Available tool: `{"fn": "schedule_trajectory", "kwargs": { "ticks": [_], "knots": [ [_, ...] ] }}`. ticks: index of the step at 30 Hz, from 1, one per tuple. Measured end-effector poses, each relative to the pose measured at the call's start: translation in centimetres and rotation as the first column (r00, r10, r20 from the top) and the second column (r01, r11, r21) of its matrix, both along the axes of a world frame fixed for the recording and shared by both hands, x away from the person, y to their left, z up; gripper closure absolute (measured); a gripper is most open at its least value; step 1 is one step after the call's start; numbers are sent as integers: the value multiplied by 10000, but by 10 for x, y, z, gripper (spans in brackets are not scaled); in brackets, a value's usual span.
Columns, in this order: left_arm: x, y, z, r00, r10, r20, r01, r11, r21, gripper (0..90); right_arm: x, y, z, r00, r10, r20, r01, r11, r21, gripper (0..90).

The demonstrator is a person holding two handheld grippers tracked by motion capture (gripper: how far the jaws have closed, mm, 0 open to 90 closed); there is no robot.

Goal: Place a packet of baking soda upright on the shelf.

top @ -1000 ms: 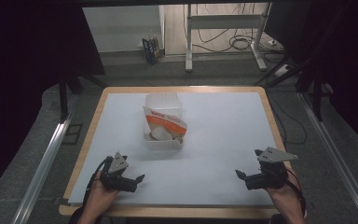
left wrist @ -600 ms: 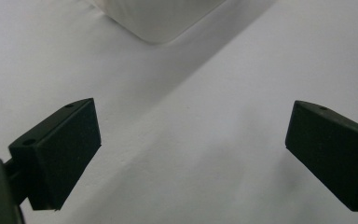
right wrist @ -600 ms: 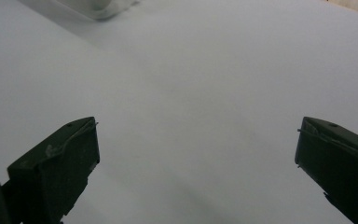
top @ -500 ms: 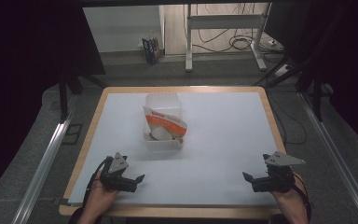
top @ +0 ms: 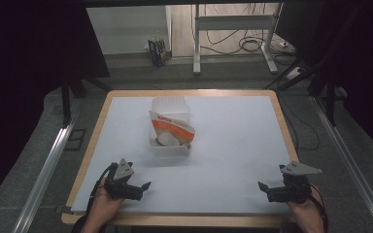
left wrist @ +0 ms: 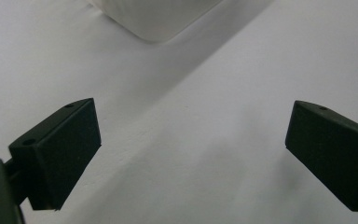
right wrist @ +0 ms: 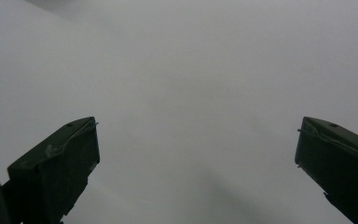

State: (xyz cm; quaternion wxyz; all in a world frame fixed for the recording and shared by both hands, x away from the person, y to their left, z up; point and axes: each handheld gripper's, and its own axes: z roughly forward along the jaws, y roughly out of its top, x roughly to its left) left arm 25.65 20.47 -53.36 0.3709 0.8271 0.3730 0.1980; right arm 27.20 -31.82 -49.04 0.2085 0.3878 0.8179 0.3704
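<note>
Here, both my grippers rest low at the near edge of the white worktop [top: 233, 145], fingers spread and holding nothing.

My left gripper [top: 144, 186] sits at the near left corner, my right gripper [top: 262, 186] at the near right, well apart from each other. Between them and farther back stands the clear plastic container [top: 170, 127], near the middle of the worktop, with an orange-and-white packet [top: 171, 127] leaning in it over something pale and round that I cannot make out. In the left gripper view, the container's corner [left wrist: 156, 18] lies ahead of my spread fingers [left wrist: 58, 156] — bare white surface between. In the right gripper view, my fingers [right wrist: 56, 170] gape over plain worktop. Nothing blocks either path to the container.
</note>
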Motion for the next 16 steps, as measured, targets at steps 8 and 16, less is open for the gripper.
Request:
{"fn": "schedule_trajectory", "kwargs": {
  "ticks": [8, 16],
  "knots": [
    [0, 0, 0, 10000, -46, -26, 46, 10000, 71, 32, 2, -2, -5, 9997, -73, -239, 69, 9998, -161, 0],
    [1, -1, 0, 10000, -53, -27, 53, 10000, 70, 32, 3, -2, -7, 9994, -68, -332, 61, 9998, -194, 0]
  ]
}}
